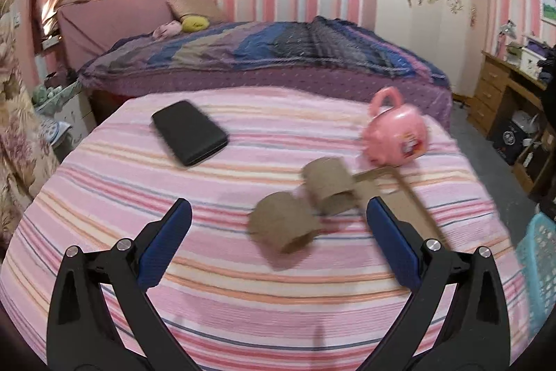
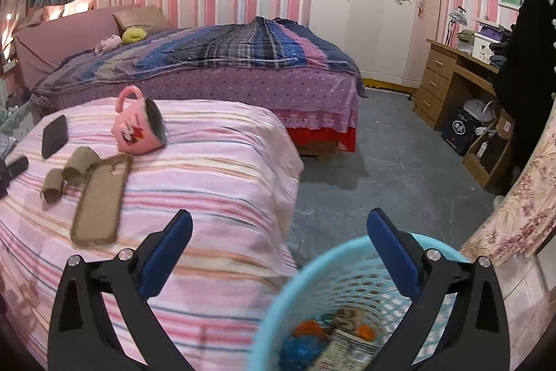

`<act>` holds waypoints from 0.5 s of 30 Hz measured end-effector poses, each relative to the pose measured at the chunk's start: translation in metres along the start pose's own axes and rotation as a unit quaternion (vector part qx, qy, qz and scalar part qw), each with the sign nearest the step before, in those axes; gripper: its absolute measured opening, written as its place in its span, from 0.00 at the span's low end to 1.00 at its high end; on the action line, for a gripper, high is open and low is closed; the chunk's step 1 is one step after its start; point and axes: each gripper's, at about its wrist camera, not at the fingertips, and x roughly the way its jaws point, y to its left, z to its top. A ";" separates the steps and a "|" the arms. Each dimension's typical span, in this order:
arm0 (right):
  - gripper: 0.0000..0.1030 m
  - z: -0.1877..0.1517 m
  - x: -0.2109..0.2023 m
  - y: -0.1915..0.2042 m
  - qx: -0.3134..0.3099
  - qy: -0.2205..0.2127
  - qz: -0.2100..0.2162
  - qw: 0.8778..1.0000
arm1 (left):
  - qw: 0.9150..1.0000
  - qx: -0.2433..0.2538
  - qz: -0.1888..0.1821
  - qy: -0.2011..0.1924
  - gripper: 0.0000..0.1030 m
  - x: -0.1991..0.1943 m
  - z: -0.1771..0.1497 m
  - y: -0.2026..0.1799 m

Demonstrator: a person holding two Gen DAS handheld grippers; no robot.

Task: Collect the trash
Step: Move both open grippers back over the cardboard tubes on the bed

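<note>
Both tongs wide open and empty, left tongs [image 1: 278, 221] near two cardboard tubes [image 1: 305, 204] on the striped bed [image 1: 243, 301], right tongs [image 2: 279, 232] over the blue basket [image 2: 302, 270]: risk of crushing a tube, rolling it away, or grabbing the phone case [image 2: 100, 200] instead.

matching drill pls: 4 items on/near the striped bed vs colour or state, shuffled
1. mug
2. basket
3. phone
4. left tongs

a. black, flat on the cover
b. open, holding nothing
c. pink, lying on its side
d. light blue, trash inside

Pairs: 1-c, 2-d, 3-a, 4-b
</note>
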 end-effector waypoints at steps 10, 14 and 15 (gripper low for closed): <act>0.95 0.000 0.028 0.053 -0.042 0.013 -0.001 0.999 | 0.997 -0.019 -0.008 0.079 0.94 0.051 -0.011 0.034; 0.95 0.001 0.037 0.060 -0.046 0.023 -0.011 0.999 | 0.995 -0.028 -0.025 0.093 0.94 0.064 -0.008 0.034; 0.96 0.001 0.039 0.060 -0.044 0.023 -0.011 0.999 | 0.995 -0.030 -0.029 0.095 0.95 0.067 -0.006 0.033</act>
